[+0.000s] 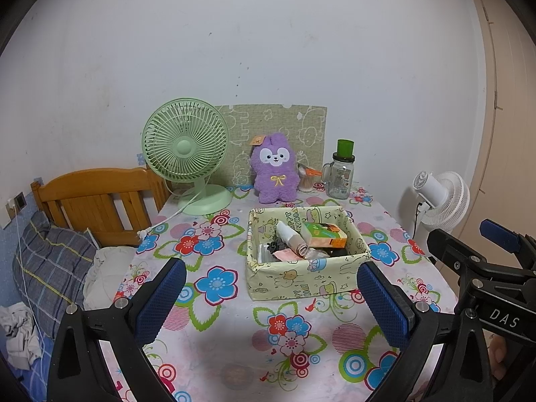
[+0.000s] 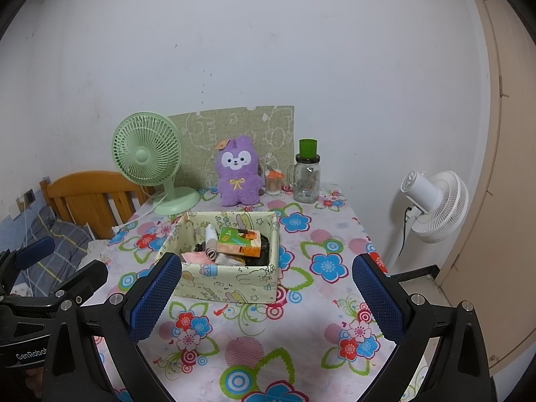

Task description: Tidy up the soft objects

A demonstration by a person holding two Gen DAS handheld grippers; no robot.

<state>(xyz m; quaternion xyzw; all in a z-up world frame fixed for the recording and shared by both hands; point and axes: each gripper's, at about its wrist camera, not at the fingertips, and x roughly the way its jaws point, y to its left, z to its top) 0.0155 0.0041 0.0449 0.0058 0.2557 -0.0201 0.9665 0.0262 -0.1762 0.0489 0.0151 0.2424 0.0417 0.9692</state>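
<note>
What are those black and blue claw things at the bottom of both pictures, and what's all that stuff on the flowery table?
They are two grabber tools that a person holds, one in each hand. Each carries a small camera looking out between its fingers. One picture comes from the left gripper, the other from the right gripper. Both are open and hold nothing. On the table stands a yellow fabric box with rolled cloths and a small orange and green carton inside. Behind it are a purple plush toy, a green fan and a glass jar. A white fan stands beside the table.
</note>
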